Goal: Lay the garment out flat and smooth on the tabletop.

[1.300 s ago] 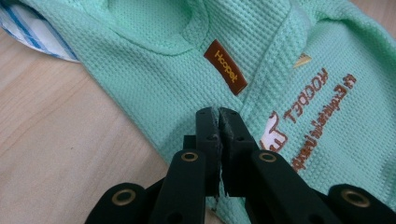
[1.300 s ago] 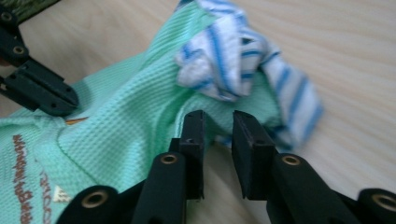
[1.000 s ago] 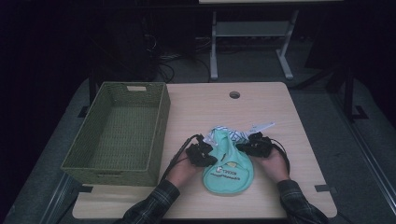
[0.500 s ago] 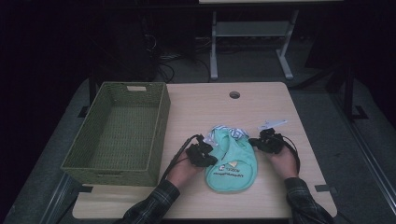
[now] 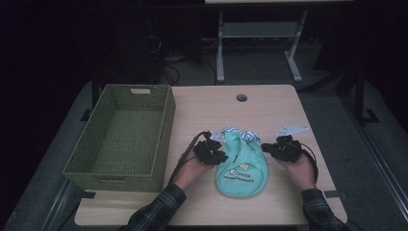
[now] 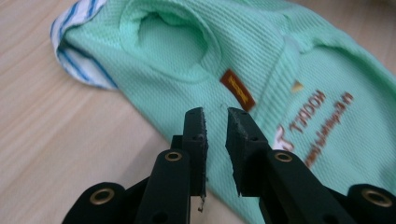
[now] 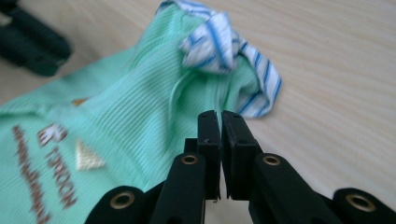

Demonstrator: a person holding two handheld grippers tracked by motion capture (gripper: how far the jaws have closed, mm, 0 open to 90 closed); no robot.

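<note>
the mint green garment (image 5: 239,161) lies flat on the table (image 5: 269,108) between my claws. my left claw (image 6: 215,116) has just been opening, nothing gripped; my right claw (image 7: 220,119) is clenched, empty, beside it.

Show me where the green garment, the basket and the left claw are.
green garment (image 5: 239,166), high view, middle of the cloth
basket (image 5: 162,139), high view, right wall
left claw (image 6: 215,122), left gripper view, between fingertips
</note>
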